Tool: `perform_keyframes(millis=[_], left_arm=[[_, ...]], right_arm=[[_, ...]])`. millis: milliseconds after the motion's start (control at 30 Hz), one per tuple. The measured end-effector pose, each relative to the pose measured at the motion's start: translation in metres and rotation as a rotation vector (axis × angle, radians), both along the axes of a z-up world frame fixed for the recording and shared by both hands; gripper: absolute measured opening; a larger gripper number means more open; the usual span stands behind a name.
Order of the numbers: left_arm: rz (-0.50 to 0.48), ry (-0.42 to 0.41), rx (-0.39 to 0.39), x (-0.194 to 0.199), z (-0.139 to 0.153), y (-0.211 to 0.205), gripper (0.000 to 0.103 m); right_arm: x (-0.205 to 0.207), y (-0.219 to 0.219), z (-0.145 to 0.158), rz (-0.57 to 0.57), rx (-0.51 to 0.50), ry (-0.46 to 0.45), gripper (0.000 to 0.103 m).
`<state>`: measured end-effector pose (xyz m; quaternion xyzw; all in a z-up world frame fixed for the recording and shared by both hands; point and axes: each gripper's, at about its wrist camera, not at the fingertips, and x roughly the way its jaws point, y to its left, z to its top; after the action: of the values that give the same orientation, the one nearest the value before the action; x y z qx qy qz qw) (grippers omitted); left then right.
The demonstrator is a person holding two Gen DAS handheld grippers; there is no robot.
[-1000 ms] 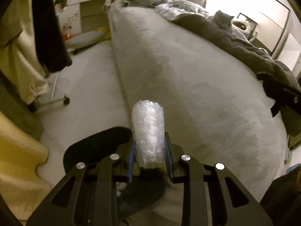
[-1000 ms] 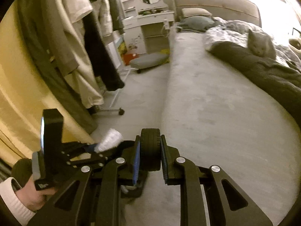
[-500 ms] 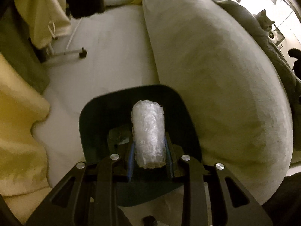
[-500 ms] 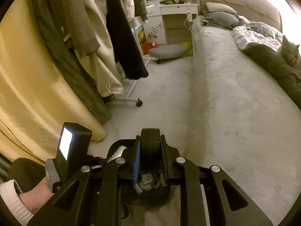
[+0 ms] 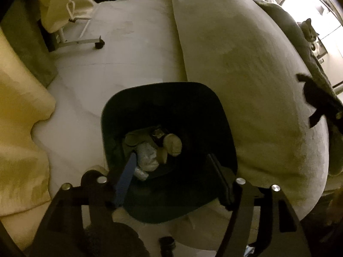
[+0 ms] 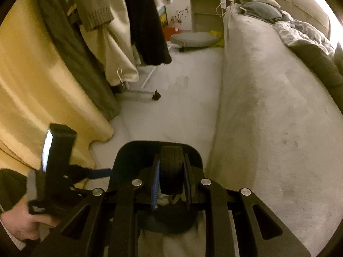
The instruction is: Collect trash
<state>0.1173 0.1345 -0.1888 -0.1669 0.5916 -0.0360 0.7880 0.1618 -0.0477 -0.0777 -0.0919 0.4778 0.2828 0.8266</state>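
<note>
Our left gripper [image 5: 171, 165] has just opened wide, dropping the bubble wrap [image 5: 146, 157] into the near bin [image 5: 165, 87]; our right gripper [image 6: 171, 171] grips a small tyre [image 6: 172, 169], which could bounce out.

The right gripper [image 6: 171, 169] clamps a small black wheel [image 6: 171, 167] between its blue pads, directly above a dark bin [image 6: 128, 152] on the floor. To its left, a hand [image 6: 21, 224] holds the left gripper [image 6: 100, 172]; a grey bed [image 6: 278, 107] lies to its right.

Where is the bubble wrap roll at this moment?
In the left wrist view, the bubble wrap roll lies inside the black bin, among other trash, beside the bed.
</note>
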Motion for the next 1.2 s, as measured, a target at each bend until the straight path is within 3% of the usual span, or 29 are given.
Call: perform_keyframes(millis=[367, 667, 967, 1000, 1067, 1200], left_arm=[[0.072, -0.088, -0.012, -0.014, 0.033, 0.041, 0.079], [0.114, -0.24, 0.006, -0.038, 0.078, 0.077, 0.08], [0.155, -0.397, 0.058, -0.06, 0.12, 0.102, 0.08], [0.161, -0.414, 0.059, -0.062, 0.123, 0.104, 0.08], [0.169, -0.439, 0.066, -0.066, 0.129, 0.107, 0.08], [0.165, -0.485, 0.096, -0.073, 0.142, 0.107, 0.08]], right_arm=[[0.001, 0.044, -0.053, 0.063, -0.118, 0.086, 0.02], [0.0, 0.076, -0.105, 0.106, -0.199, 0.158, 0.02], [-0.001, 0.102, -0.138, 0.122, -0.265, 0.189, 0.021], [-0.001, 0.103, -0.14, 0.122, -0.274, 0.187, 0.024], [0.001, 0.105, -0.144, 0.113, -0.288, 0.179, 0.053], [0.002, 0.1, -0.15, 0.099, -0.304, 0.171, 0.057]])
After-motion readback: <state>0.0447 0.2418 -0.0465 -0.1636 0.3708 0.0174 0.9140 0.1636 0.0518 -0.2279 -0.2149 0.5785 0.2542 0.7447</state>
